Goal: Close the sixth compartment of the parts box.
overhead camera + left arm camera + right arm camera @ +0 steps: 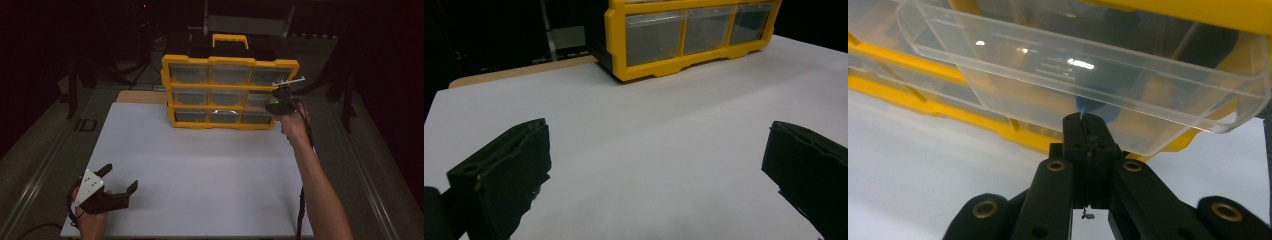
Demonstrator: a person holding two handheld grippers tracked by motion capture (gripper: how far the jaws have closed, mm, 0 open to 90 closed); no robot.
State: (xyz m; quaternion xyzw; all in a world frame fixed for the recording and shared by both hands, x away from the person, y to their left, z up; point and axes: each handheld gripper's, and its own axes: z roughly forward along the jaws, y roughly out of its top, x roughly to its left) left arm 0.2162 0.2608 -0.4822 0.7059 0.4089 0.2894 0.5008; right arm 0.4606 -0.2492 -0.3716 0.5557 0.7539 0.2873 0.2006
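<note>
Left hand-held gripper [117, 181] agape, right hand-held gripper [1087, 122] clamped

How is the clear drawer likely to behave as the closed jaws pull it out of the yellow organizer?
The drawer looks like thin clear plastic, so probably light and slightly flexible. Its glossy walls suggest it could slip. The upright organizer may tip or slide forward if pulled hard.

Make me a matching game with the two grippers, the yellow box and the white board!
Things:
1. left gripper
2. right gripper
3. yellow box
4. white board

States:
A. stands upright at the far side of the board
B. jaws shut, at a clear drawer of the box
C. lies flat under everything
D. jaws wide open, nothing between them

Pairs: 1-D, 2-B, 3-A, 4-C
</note>
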